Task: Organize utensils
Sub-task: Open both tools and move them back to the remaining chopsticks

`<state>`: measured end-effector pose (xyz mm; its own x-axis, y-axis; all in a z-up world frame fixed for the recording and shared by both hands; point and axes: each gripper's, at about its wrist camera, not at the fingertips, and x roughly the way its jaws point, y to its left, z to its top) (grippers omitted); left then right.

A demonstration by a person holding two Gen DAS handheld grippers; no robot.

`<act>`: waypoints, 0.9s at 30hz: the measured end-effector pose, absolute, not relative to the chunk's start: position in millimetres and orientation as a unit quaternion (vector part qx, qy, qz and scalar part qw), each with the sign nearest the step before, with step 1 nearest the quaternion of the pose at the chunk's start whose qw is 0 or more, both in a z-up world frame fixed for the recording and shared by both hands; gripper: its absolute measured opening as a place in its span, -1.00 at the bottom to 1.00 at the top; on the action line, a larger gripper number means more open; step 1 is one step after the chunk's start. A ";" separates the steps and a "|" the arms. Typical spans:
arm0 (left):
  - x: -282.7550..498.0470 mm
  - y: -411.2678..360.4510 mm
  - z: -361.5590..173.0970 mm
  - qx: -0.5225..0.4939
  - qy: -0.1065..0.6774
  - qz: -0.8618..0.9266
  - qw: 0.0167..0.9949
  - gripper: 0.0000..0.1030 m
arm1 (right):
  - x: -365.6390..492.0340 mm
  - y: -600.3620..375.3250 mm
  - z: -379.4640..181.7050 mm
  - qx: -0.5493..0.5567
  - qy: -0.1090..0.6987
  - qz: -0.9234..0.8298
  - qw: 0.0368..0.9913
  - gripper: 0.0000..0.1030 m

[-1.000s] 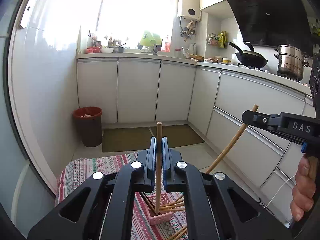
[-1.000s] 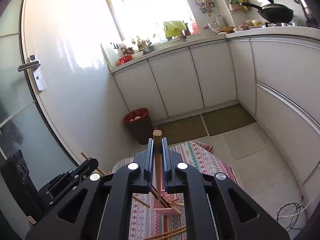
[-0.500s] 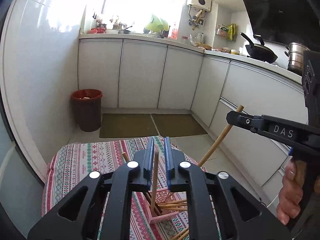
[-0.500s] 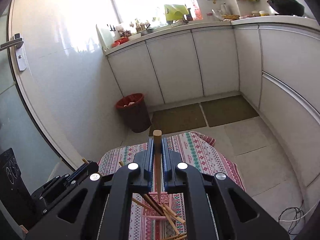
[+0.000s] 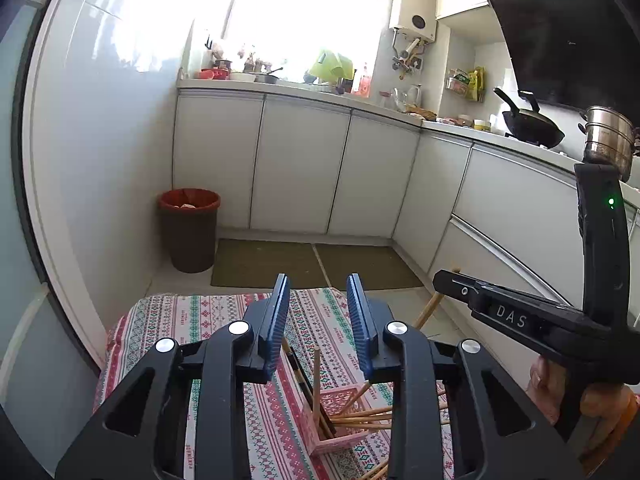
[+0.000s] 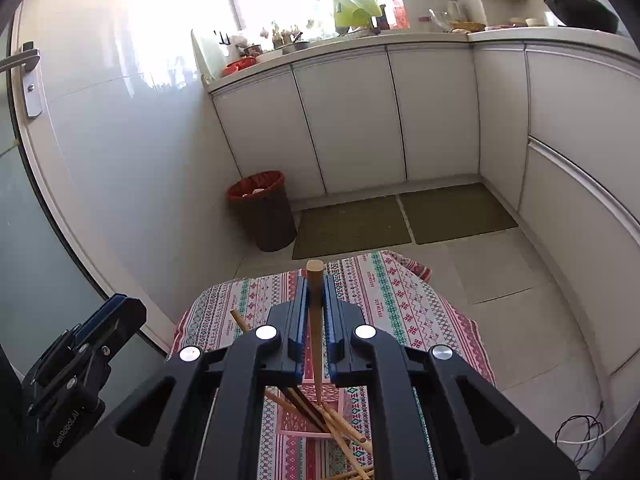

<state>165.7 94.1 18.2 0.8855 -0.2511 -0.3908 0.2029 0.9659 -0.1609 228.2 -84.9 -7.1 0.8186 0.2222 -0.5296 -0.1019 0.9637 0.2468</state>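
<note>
A pink slotted holder [image 5: 340, 424] stands on the patterned cloth [image 5: 208, 320] and holds several wooden chopsticks [image 5: 317, 380]; it also shows in the right wrist view [image 6: 308, 420]. My left gripper [image 5: 319, 320] is open and empty, right above the holder. My right gripper [image 6: 316, 312] is shut on a wooden chopstick [image 6: 315, 320], upright, its lower tip at the holder. The right gripper also shows in the left wrist view [image 5: 444, 280], the left one in the right wrist view [image 6: 116, 312].
A red-lined bin [image 5: 188, 228] stands on the floor by the white cabinets [image 5: 300, 168]. Two floor mats [image 5: 312, 262] lie beyond the table. More chopsticks [image 6: 356, 468] lie on the cloth near the holder. A cable [image 6: 580, 436] lies at the right.
My left gripper opened and let its chopstick drop into the holder. My right gripper has come lower over the holder with its chopstick.
</note>
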 end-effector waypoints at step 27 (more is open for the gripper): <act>113.8 74.0 33.9 0.003 0.200 -0.043 0.979 0.56 | 138.3 -100.2 3.1 0.060 0.275 0.012 0.960 0.20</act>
